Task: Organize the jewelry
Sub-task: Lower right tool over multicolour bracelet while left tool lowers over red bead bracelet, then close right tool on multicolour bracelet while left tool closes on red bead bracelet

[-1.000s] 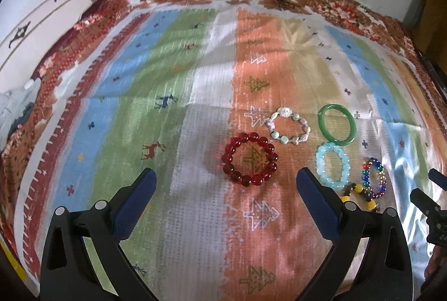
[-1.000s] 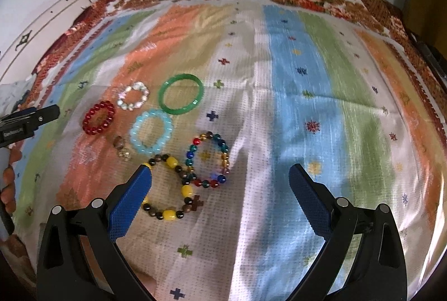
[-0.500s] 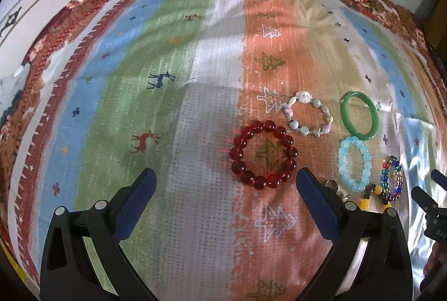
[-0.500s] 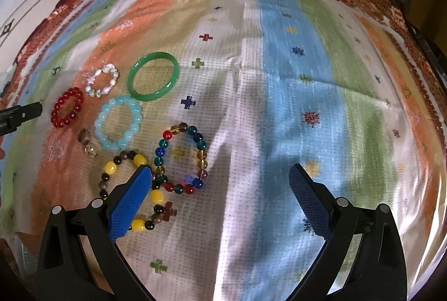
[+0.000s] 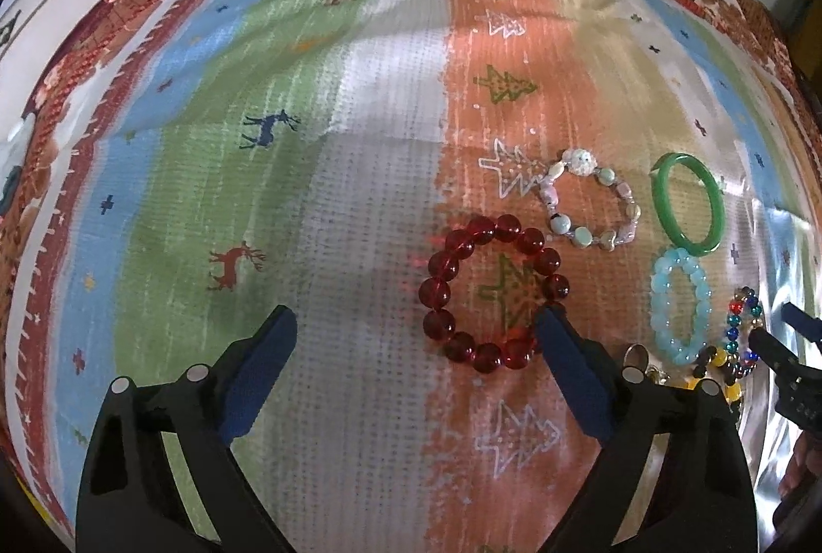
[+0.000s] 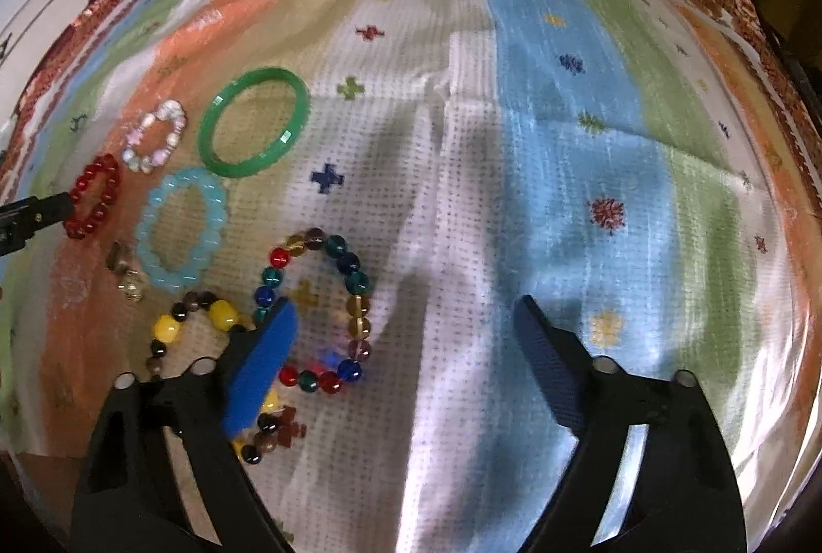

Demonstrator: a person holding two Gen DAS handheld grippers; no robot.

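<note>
Surface: a striped cloth [image 5: 359, 204] printed with deer and trees, a floral border at its far edge, carries all the jewelry.
Left gripper [image 5: 416, 342]: jaws spread wide and closing, pads gripping nothing; its right pad sits over the near right rim of the red bead bracelet [image 5: 493, 291].
Right gripper [image 6: 406, 332]: jaws wide and closing, nothing clamped; its left pad overlaps the multicolour bead bracelet [image 6: 354, 281], half the ring lying between the jaws.
Far row: a pale stone bracelet [image 5: 591, 206], then the green bangle [image 5: 688, 204] to its right (apart, not touching).
Middle: a light blue bead bracelet [image 6: 180, 227] just near of the bangle.
Near left in the right wrist view: a yellow and dark bead bracelet [image 6: 205, 322], partly hidden behind the gripper, and a small ring [image 6: 120, 255] beside the blue beads.
</note>
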